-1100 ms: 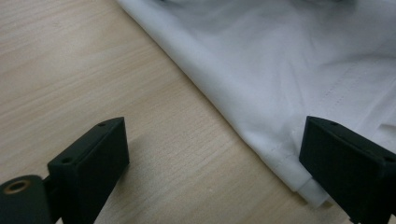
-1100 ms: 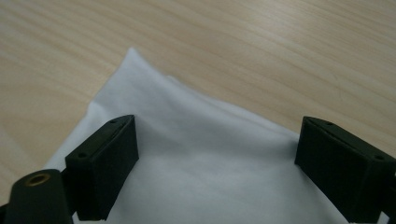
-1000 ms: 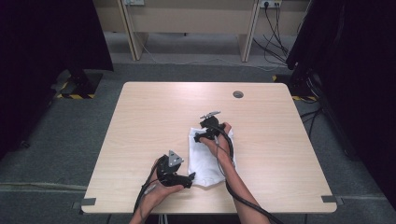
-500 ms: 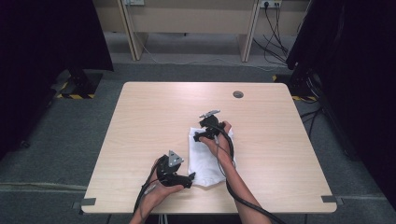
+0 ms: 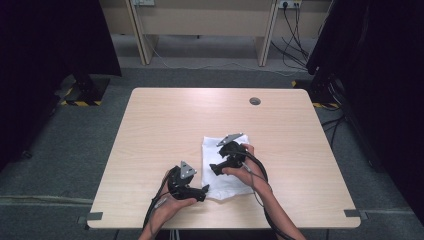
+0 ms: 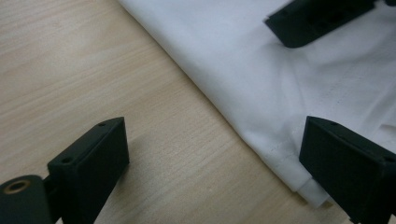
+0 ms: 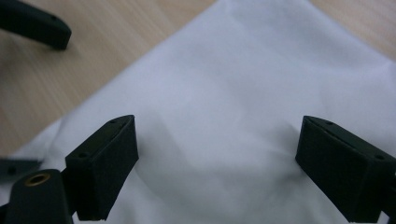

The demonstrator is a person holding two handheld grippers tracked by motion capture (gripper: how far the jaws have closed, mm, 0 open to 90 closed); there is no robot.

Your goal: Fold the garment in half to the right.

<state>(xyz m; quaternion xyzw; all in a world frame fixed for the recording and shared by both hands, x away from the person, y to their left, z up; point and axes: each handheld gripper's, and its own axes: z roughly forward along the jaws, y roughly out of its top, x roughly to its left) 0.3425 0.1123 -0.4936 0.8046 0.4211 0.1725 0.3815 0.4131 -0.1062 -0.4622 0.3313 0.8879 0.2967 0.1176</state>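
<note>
A folded white cloth (image 5: pixel 225 186) lies on the wooden table (image 5: pixel 150 130), right of centre near the front edge. My right gripper (image 5: pixel 214 169) hovers over the cloth's middle; in the right gripper view (image 7: pixel 217 123) its jaws stand wide open with only cloth (image 7: pixel 233 70) beneath them. My left gripper (image 5: pixel 203 192) sits at the cloth's near left corner. In the left gripper view (image 6: pixel 212 128) it is open, straddling the cloth's edge (image 6: pixel 261 84), one jaw over wood and the other over the corner. Neither gripper pinches the cloth.
A round cable hole (image 5: pixel 255 101) sits near the table's far edge. Beyond the table are wooden desk legs (image 5: pixel 140 35), floor cables (image 5: pixel 295 30) and dark curtains (image 5: pixel 50 45) on both sides. Bare wood spreads left and behind the cloth.
My right gripper has moved from the cloth's far edge toward the person, over the cloth's middle. The left gripper and the cloth have stayed in place.
</note>
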